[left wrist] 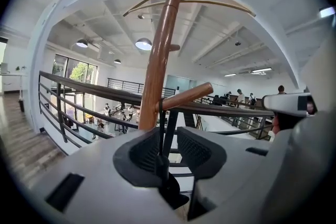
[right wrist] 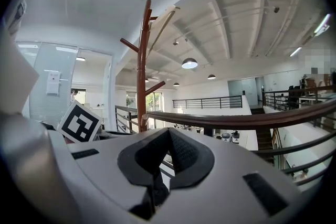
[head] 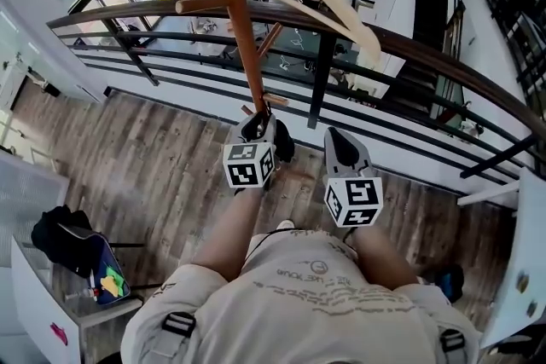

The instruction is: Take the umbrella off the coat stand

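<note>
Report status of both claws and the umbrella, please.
Left claw open, black strap between its jaws. Right claw shut, empty. Umbrella hangs from coat stand peg. Railing behind stand.

Scene looked down on steeply from the head, both gripper views angled upward, coat stand [head: 237, 21] and railing [head: 444, 57] shared by all.

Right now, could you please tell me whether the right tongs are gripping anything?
No: the right tongs are closed tip to tip, with nothing between them.
</note>
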